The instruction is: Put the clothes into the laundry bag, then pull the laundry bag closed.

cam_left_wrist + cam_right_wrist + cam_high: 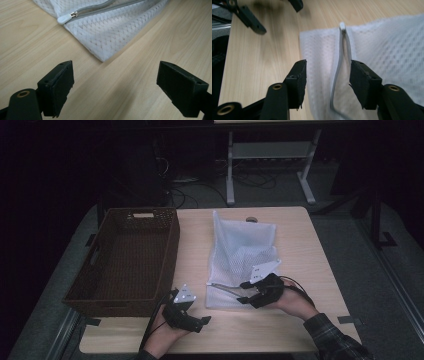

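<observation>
We saw the white mesh bag (240,255) lying on the table (300,245), right of the wicker basket (125,257). The right gripper (327,80) stood open astride its grey zipper (338,67); the left gripper (115,82) hovered open near the bag's near-left corner.

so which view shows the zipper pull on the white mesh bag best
The left gripper view: the white zipper pull on the white mesh laundry bag is sharp, its metal link visible. The right gripper view shows it small and blurred beyond the open tongs. The high view shows only the bag's grey zipper line.
</observation>
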`<move>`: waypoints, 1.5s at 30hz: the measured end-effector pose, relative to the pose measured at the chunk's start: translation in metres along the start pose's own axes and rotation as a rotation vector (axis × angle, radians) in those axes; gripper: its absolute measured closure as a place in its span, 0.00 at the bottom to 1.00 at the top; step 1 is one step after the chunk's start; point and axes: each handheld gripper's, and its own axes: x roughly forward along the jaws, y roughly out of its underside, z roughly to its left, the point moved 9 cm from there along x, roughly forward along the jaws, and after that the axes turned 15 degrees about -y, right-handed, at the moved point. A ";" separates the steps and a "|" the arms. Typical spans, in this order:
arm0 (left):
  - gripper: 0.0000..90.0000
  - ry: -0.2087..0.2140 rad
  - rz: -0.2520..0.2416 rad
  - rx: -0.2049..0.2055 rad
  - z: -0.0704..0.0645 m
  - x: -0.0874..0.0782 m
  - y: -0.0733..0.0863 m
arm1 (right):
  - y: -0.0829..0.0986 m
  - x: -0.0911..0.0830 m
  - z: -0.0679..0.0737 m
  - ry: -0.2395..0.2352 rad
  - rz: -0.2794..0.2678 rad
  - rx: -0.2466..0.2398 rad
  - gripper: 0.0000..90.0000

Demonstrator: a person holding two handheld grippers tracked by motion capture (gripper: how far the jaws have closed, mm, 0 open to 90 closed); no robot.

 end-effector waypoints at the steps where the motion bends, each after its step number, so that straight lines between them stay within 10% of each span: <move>1: 0.16 -0.002 -0.002 -0.003 0.000 0.000 0.001 | -0.004 0.002 -0.001 -0.007 -0.005 -0.007 0.53; 20: 0.16 0.006 -0.005 -0.016 -0.001 0.001 0.002 | -0.061 0.067 -0.038 -0.047 0.061 -0.033 0.72; 45: 0.16 0.019 -0.002 -0.010 -0.004 0.003 0.002 | -0.064 0.110 -0.059 -0.053 0.150 -0.025 0.89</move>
